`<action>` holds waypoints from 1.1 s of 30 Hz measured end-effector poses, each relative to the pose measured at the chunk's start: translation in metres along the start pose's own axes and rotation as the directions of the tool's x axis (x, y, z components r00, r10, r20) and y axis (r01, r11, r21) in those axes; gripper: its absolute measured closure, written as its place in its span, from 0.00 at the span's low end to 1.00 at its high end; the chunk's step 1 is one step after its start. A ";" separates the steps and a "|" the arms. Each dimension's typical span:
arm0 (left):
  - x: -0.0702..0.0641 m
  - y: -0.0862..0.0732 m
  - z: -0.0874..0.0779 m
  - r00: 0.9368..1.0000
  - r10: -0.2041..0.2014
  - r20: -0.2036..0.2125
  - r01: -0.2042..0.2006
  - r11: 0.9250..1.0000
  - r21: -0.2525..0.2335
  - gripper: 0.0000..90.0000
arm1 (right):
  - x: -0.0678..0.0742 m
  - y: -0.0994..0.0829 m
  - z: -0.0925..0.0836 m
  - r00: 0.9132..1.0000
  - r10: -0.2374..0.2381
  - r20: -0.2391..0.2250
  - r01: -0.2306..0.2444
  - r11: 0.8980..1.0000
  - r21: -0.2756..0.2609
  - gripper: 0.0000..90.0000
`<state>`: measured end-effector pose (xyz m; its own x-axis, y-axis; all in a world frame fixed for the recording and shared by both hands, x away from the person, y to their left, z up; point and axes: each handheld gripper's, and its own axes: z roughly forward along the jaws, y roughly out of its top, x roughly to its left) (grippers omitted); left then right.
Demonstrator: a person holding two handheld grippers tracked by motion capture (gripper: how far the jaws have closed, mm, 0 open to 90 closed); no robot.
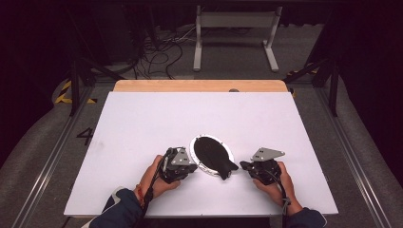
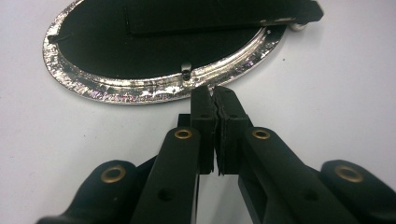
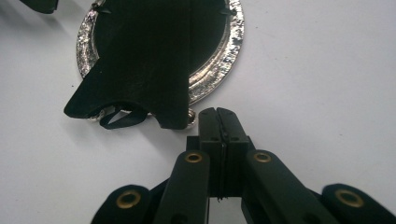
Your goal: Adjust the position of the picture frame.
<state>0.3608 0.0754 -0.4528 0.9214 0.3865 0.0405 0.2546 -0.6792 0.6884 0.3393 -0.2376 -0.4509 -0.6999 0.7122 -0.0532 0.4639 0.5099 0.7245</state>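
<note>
Oval dish [image 1: 203, 164] with silver rim and black inside flat on white table [image 1: 142, 123], near front edge, between the two grippers; black flat piece [image 1: 219, 159] across it, overhanging rim toward the right gripper. Left gripper [image 2: 214, 93]: jaws pressed together, nothing between, tips just at the dish rim [image 2: 140, 93], contact not clear. Right gripper [image 3: 221, 114]: jaws pressed together, nothing held, tips just beside the overhanging end of the black piece [image 3: 140, 79], apart from rim [image 3: 219, 60].
</note>
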 end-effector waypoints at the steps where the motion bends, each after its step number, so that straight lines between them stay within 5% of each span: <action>1: 0.001 0.000 0.003 1.000 -0.004 0.000 0.004 1.000 0.003 0.97 | 0.001 0.001 0.001 1.000 -0.005 -0.004 0.005 1.000 0.005 1.00; 17: 0.006 0.004 0.010 0.999 -0.002 -0.040 0.003 1.000 0.016 0.98 | 0.008 0.003 0.008 0.997 -0.034 -0.066 0.036 0.999 0.017 1.00; 33: 0.023 0.001 0.010 0.994 -0.065 -0.090 0.065 0.998 0.001 0.97 | 0.033 0.008 0.012 0.990 -0.062 -0.126 0.065 0.998 0.017 1.00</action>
<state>0.3848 0.0773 -0.4586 0.8727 0.4845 0.0606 0.3148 -0.6532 0.6886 0.3260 -0.2042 -0.4554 -0.7903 0.6126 -0.0114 0.4264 0.5632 0.7078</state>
